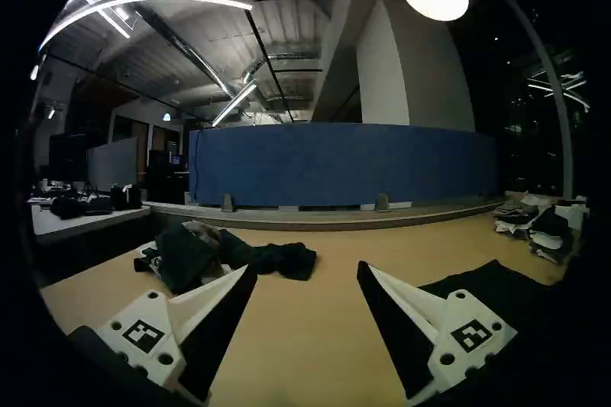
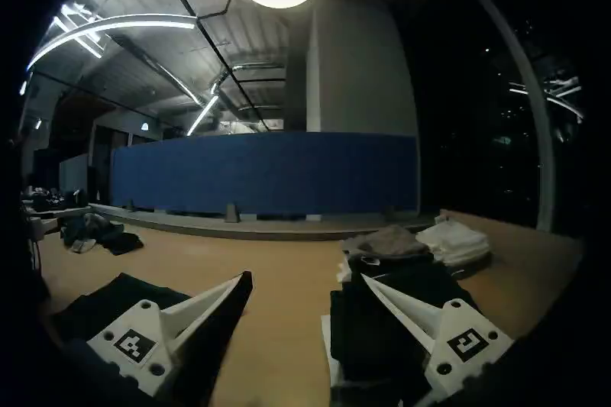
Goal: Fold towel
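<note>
Left gripper (image 1: 305, 266) fingers apart, nothing held, low over surface (image 1: 321, 331), right gripper (image 2: 305, 277) also spread wide, dark towel (image 1: 504, 285) flat on surface between them, crumpled pile (image 1: 229, 254) ahead left, folded stack (image 2: 397, 292) under right gripper's right finger, blue divider (image 1: 344, 163) behind

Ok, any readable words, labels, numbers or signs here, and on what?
No readable text.
The square markers on the left hand-held gripper and right hand-held gripper are black-and-white patterns, not letters.
The blue partition bears no lettering.
</note>
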A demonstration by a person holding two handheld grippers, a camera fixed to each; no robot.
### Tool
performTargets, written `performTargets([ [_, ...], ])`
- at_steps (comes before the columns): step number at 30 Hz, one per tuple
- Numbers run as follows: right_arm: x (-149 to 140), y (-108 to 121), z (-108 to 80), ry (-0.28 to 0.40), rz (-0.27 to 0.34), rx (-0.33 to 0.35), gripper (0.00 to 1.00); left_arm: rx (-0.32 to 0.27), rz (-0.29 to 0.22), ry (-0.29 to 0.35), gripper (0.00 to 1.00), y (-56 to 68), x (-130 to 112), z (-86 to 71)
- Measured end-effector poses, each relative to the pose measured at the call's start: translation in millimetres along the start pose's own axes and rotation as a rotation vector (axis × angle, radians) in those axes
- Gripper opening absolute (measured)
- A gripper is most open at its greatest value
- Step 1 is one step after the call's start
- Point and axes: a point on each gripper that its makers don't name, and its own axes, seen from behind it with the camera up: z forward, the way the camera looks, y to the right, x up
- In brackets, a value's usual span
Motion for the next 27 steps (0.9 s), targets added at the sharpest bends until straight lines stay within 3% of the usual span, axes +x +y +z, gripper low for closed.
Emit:
performTargets([
  [15, 1, 2, 0.7, 0.0, 0.0, -0.008, 1.0, 0.001, 0.0, 0.0, 0.97, 1.0, -1, -1.6],
  [27, 14, 8, -4.0, 0.005, 0.006, -0.033, 1.0, 0.031, 0.001, 0.017, 0.97, -10.2, 13, -3.3],
])
